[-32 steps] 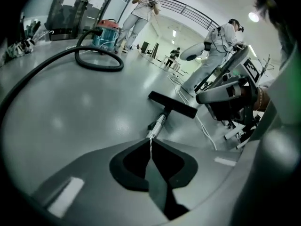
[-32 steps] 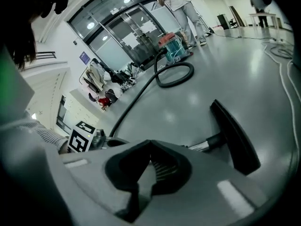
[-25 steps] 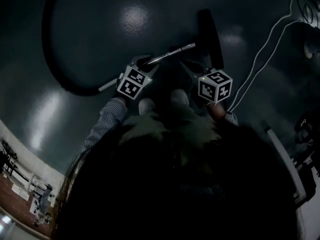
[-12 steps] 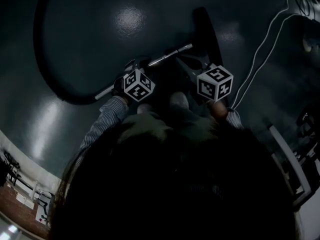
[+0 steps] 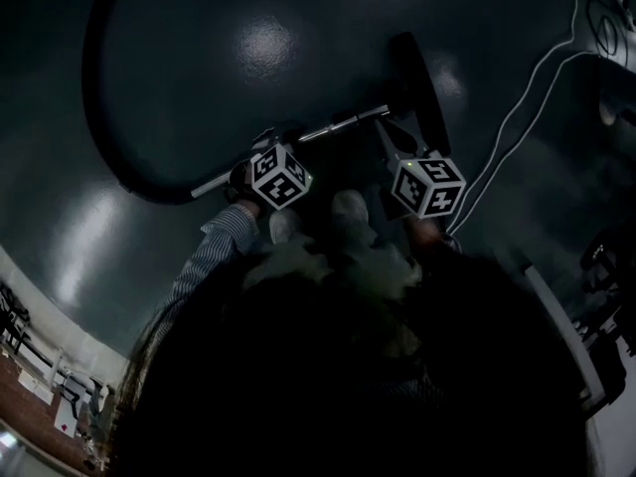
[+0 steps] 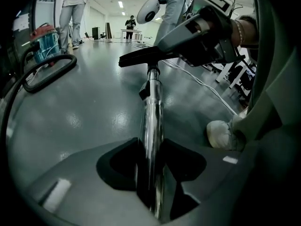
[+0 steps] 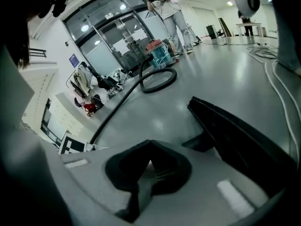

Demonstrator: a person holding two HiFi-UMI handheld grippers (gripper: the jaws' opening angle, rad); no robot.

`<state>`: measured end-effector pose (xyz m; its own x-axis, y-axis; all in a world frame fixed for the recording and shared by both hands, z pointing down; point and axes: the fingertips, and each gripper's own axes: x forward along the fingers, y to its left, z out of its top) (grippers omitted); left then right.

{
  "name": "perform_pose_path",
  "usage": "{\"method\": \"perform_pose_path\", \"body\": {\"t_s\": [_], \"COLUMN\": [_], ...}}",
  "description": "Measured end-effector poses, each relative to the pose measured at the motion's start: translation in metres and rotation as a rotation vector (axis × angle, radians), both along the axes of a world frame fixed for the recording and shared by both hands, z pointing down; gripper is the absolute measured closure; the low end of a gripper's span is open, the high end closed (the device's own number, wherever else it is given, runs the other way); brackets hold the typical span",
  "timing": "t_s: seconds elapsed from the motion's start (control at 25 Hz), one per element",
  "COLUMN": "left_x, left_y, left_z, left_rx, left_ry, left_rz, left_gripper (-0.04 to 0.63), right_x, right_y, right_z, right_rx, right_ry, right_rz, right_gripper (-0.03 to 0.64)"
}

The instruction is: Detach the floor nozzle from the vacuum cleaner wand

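Observation:
The chrome wand (image 5: 328, 127) lies low over the dark floor and ends in the black floor nozzle (image 5: 415, 73). In the left gripper view the wand (image 6: 153, 112) runs straight between the jaws of my left gripper (image 6: 151, 160) toward the nozzle (image 6: 141, 56). Those jaws are closing around it, with a thin dark gap still on one side. My right gripper (image 5: 386, 132) points at the wand's nozzle end. It is shut with nothing between its fingers (image 7: 148, 166), and the nozzle (image 7: 235, 138) lies just right of it.
The black hose (image 5: 99, 117) curves away left to the vacuum canister (image 7: 157, 51). A white cable (image 5: 517, 117) trails on the floor at right. My shoes (image 5: 348, 207) stand just below the wand. People stand far off (image 7: 167, 13).
My left gripper has slid slightly down the wand and rolled, so its cube shows a different face. My right gripper has shifted sideways near the nozzle end.

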<state>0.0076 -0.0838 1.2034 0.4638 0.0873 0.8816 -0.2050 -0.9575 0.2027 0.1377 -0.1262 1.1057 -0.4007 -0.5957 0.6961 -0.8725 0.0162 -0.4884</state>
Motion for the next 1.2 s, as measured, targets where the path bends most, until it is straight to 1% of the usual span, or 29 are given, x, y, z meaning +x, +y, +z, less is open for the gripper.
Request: {"method": "perform_pose_path", "body": {"t_s": [0.08, 0.24, 0.36, 0.48, 0.68, 0.88, 0.96, 1.04, 1.2], "left_x": [0.001, 0.007, 0.016, 0.028, 0.048, 0.063, 0.066, 0.071, 0.075], "left_y": [0.002, -0.005, -0.008, -0.009, -0.018, -0.025, -0.029, -0.030, -0.037], "left_z": [-0.017, -0.062, -0.102, -0.151, -0.255, -0.373, -0.420, -0.463, -0.535], "left_rx": [-0.006, 0.000, -0.007, -0.023, -0.028, -0.032, -0.032, -0.030, 0.000], "left_ry": [0.010, 0.045, 0.085, 0.129, 0.201, 0.276, 0.300, 0.324, 0.375], "left_rz": [0.003, 0.002, -0.011, -0.028, -0.065, -0.079, -0.094, -0.109, -0.140], "left_gripper": [0.414, 0.414, 0.414, 0.414, 0.414, 0.414, 0.414, 0.414, 0.416], "right_x": [0.009, 0.032, 0.044, 0.050, 0.052, 0.041, 0.033, 0.031, 0.030], "right_y": [-0.004, -0.020, -0.030, -0.042, -0.064, -0.081, -0.087, -0.090, -0.095], "right_z": [-0.018, -0.072, -0.116, -0.169, -0.290, -0.431, -0.489, -0.541, -0.624], "right_rx": [0.015, 0.081, 0.122, 0.173, 0.328, 0.477, 0.532, 0.591, 0.715], "right_ry": [0.017, 0.119, 0.202, 0.282, 0.441, 0.600, 0.626, 0.632, 0.629], "right_rz": [0.038, 0.115, 0.131, 0.122, 0.063, -0.028, -0.048, -0.047, -0.034], "right_gripper": [0.614, 0.614, 0.614, 0.614, 0.614, 0.614, 0.615, 0.615, 0.615]}}
